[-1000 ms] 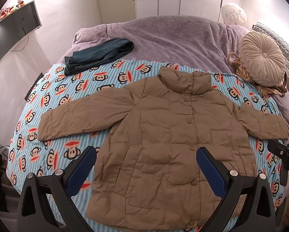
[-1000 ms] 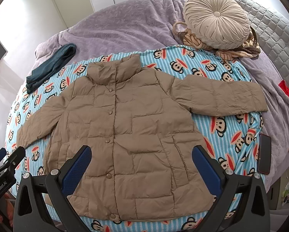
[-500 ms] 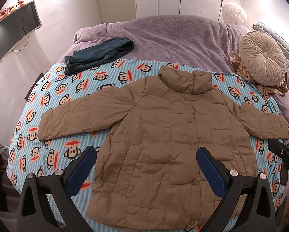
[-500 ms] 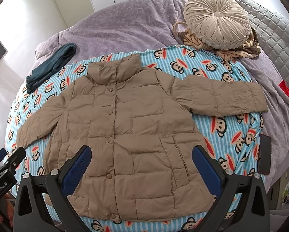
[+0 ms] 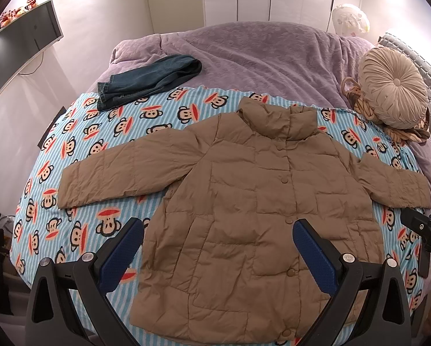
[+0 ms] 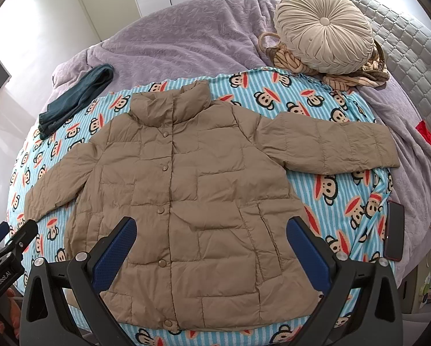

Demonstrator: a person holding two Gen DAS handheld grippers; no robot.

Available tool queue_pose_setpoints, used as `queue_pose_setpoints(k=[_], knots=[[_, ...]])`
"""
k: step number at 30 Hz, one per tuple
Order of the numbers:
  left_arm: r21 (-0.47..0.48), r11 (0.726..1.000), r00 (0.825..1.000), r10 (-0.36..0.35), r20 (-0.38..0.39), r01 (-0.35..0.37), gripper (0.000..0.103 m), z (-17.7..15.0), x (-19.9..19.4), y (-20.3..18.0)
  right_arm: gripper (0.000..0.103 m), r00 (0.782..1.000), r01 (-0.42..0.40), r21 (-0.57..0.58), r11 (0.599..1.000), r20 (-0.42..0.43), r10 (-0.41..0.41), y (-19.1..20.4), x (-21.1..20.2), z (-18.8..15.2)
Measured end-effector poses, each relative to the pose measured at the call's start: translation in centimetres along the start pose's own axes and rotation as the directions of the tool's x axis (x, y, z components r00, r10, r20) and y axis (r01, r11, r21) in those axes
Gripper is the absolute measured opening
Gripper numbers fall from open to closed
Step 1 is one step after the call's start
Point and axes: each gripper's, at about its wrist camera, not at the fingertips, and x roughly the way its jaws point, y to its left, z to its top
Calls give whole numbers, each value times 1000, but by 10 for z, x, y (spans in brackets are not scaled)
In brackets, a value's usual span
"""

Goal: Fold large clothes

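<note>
Fingers of both the left gripper (image 5: 217,248) and right gripper (image 6: 211,246) are hovering spread wide, holding nothing. Each should be pinching 1 sleeve cuff of the jacket (image 5: 253,201), folding inward.

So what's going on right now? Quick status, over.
Left gripper open, right gripper open, both above the hem. Tan puffer jacket flat, buttoned, sleeves spread, unfolded. Folded jeans and phone lie clear of it.

Both wrist views overhead, sharing jacket (image 5: 244,201)
</note>
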Motion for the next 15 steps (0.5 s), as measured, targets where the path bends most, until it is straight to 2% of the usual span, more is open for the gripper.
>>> queue_pose_setpoints(k=[15], knots=[[-1,1000,1000,0,0,0,103,1,0,0,103,1000,1,0,1000,-1,-1,0,0,0]])
